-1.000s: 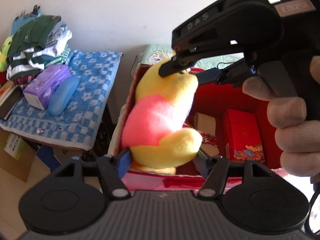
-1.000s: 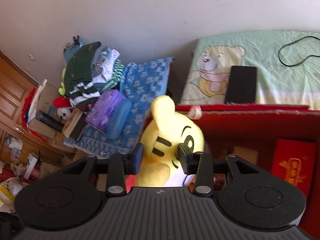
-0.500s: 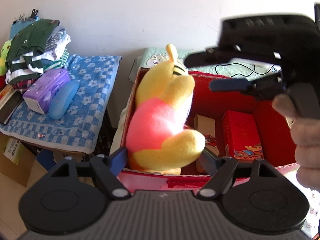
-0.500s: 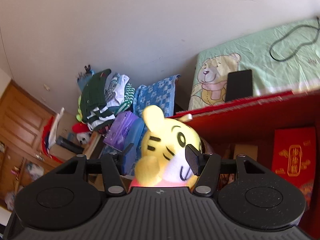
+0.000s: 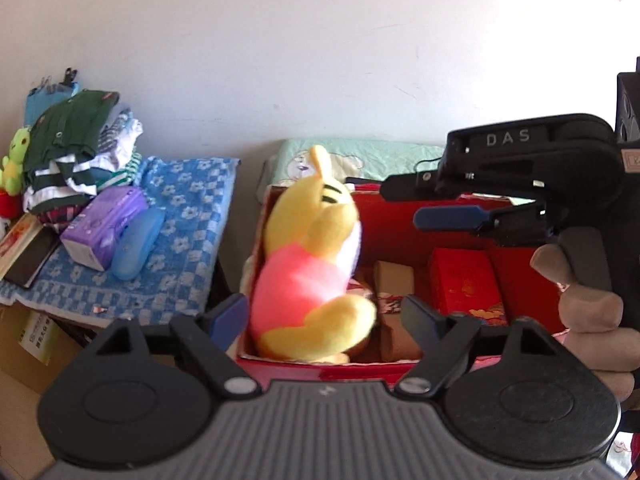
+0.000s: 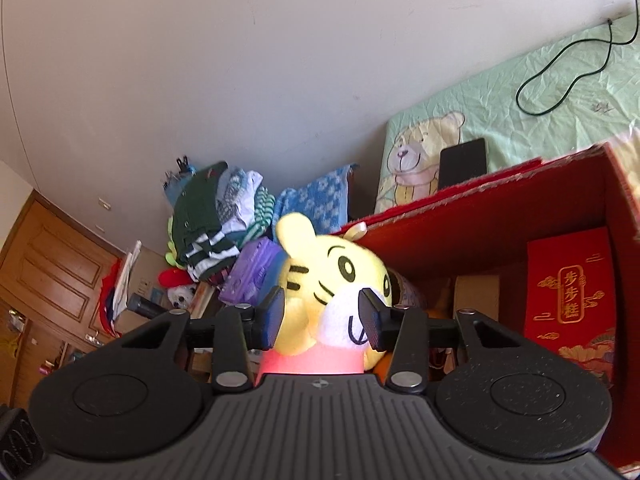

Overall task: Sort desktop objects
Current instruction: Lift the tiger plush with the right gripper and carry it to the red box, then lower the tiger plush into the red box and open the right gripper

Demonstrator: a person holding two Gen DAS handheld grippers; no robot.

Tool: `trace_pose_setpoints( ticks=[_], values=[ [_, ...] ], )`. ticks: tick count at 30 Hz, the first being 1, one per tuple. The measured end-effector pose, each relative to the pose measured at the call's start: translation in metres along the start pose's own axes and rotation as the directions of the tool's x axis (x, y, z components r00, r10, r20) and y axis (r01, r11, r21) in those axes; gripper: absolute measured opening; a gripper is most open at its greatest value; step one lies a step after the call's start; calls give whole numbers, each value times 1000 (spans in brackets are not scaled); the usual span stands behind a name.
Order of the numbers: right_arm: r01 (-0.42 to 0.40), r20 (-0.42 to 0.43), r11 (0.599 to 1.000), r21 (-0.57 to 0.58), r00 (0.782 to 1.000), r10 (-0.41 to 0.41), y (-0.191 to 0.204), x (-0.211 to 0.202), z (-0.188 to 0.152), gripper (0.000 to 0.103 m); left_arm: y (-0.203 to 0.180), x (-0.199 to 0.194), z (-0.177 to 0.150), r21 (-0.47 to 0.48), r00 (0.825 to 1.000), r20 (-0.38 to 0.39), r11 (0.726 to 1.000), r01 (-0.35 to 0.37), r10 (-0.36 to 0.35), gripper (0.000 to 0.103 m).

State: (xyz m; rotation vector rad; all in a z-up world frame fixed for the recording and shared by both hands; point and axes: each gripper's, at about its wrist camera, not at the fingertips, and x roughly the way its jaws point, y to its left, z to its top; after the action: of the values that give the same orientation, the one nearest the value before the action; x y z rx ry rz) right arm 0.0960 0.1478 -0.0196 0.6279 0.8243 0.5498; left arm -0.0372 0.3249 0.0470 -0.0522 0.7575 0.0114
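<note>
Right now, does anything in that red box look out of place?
Yes: the yellow tiger plush leans against the left wall of the red box, head poking above the rim, while the red packet and cardboard boxes lie low inside.

Both wrist views near, perhaps sharing red box (image 5: pixel 400 216)
</note>
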Motion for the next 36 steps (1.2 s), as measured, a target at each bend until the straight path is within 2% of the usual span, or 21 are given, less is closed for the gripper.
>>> trace_pose_setpoints(
  ticks=[7, 15, 24, 30, 36],
  values=[
    [73, 53, 996, -41, 996, -71, -8, -24, -1, 45, -34, 10, 6, 75, 1000, -14, 997, -3, 4, 77],
    [81, 39, 997, 17, 996, -82, -33, -30, -9, 45, -53, 32, 3, 106, 997, -62, 994, -32, 39, 75],
    [112, 14, 993, 43, 994, -112, -42, -16, -20, 45, -55, 47, 5, 130, 994, -83, 990, -58, 69, 76],
    [112, -23, 993, 25, 994, -111, -39, 0, -27, 46, -48, 51, 5, 124, 994, -87, 990, -60, 72, 80],
    [111, -48, 994, -7, 993, -111, -31, 13, -32, 46, -45, 52, 4, 131, 994, -88, 990, -58, 70, 78]
  ],
)
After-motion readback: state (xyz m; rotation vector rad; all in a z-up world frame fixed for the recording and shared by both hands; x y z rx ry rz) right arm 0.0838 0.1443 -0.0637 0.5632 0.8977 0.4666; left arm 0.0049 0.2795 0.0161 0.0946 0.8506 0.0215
